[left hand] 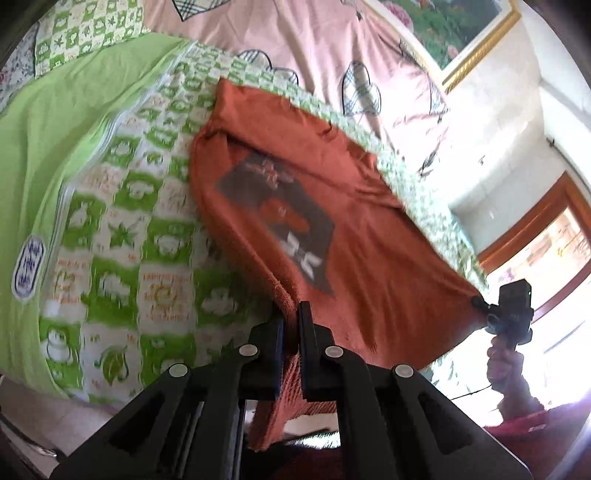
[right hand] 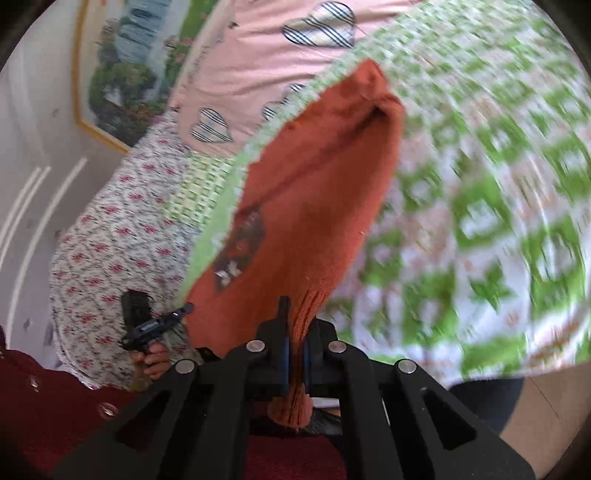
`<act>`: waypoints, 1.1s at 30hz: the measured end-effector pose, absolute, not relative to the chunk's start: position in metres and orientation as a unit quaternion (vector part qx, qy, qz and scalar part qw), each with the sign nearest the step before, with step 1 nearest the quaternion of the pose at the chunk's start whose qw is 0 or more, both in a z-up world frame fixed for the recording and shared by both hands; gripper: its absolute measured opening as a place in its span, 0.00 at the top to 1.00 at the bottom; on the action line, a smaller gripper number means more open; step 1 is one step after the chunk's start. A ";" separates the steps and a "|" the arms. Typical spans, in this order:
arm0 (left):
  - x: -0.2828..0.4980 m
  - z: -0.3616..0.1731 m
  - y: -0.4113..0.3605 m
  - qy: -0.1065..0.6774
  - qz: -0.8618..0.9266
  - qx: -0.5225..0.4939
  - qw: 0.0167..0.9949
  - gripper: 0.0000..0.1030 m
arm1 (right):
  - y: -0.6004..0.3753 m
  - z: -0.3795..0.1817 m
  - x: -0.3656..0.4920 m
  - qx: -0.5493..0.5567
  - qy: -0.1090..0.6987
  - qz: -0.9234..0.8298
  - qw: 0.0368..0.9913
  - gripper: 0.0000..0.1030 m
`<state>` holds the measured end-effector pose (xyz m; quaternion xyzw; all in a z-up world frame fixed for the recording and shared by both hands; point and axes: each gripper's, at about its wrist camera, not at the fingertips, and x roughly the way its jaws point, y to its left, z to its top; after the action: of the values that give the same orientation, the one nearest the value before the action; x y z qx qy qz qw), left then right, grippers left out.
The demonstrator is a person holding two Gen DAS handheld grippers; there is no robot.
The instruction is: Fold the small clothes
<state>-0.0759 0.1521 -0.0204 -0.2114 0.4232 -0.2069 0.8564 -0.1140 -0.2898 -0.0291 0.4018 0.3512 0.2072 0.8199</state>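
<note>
Rust-orange knit shirt with a dark print [left hand: 332, 206] is pinched at its near hem corners by both black grippers, left gripper [left hand: 291, 317] and right gripper [right hand: 297, 332], fingers pressed together on the cloth, angled down over the green-checked bed cover [left hand: 122, 229].

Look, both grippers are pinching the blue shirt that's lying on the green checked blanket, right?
Not blue: the shirt is rust orange, as the left wrist view shows. The rest holds: the left gripper and right gripper both pinch it over the green checked blanket.

shirt print [left hand: 284, 210]: blurred, its wording unreadable
green-checked bedspread [right hand: 498, 221]: smeared by motion on the right
framed picture [left hand: 454, 33]: cut off by the far edge
</note>
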 end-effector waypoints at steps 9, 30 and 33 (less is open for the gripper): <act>-0.001 0.023 0.163 0.355 -0.191 -0.227 0.887 0.96 | -0.313 0.011 -0.035 0.382 0.291 0.205 0.853 0.94; 0.257 -0.007 0.163 0.384 -0.149 -0.230 0.882 0.96 | -0.393 -0.029 0.215 0.361 0.327 0.098 0.868 0.94; 0.282 -0.031 0.164 0.415 -0.133 -0.225 0.871 0.94 | -0.396 -0.050 0.228 0.368 0.355 0.083 0.855 0.94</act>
<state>0.2820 0.1637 -0.0307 -0.2253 0.4152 -0.1333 0.8712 0.2279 -0.3965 -0.0505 0.3682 0.3547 0.0833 0.8554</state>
